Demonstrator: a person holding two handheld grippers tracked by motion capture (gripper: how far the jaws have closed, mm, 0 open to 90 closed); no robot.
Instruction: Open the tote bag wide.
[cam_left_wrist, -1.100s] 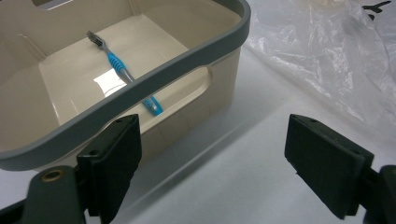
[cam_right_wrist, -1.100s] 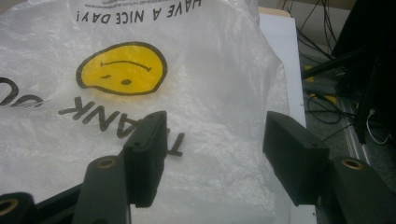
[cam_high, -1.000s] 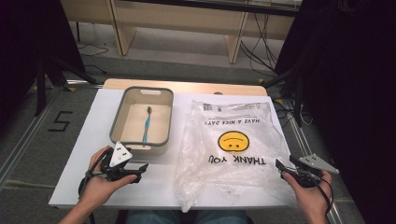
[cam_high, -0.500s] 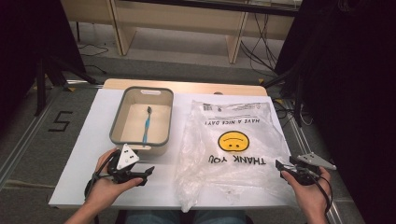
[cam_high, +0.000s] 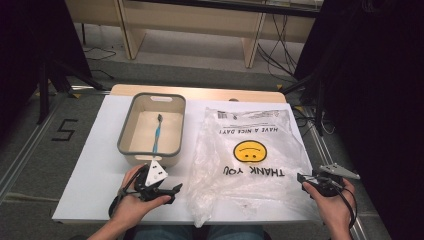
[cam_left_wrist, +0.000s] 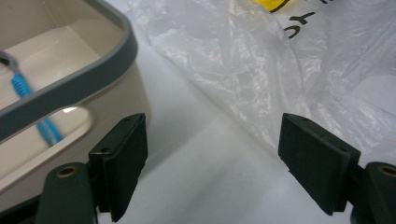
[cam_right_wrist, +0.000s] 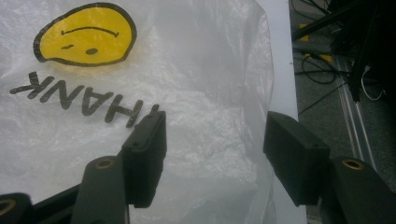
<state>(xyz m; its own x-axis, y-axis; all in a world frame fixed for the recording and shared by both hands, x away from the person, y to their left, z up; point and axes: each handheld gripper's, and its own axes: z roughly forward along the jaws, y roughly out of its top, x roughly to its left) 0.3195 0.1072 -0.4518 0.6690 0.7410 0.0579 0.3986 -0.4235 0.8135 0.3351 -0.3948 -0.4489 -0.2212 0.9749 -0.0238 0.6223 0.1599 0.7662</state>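
Clear plastic bag (cam_high: 250, 165) w/ yellow smiley and "THANK YOU" / "HAVE A NICE DAY!" print lies flat on the white counter (cam_high: 95, 165), right of centre, crumpled along its near edge. Left of it, just beside, sits a beige bin (cam_high: 152, 131) w/ grey rim; inside, on the bottom, a blue toothbrush (cam_high: 156, 135) lies lengthwise. Left tongs (cam_high: 167, 192) low over the counter at the bin's near right corner, pointing toward the bag's near left edge; in the left gripper view the jaws stand wide apart w/ bare counter between them, bin wall by one jaw, bag edge (cam_left_wrist: 261, 79) near the other, not touching as far as I can tell. They've just been closing a bit, nothing between them, so released. Right tongs (cam_high: 302, 179) at the bag's near right edge; right gripper view shows the jaws spread over the bag's film (cam_right_wrist: 205, 116) near the right edge, by the "THANK" print, pads apart, not pinching: released too. Hands grip both tools from the near counter edge.
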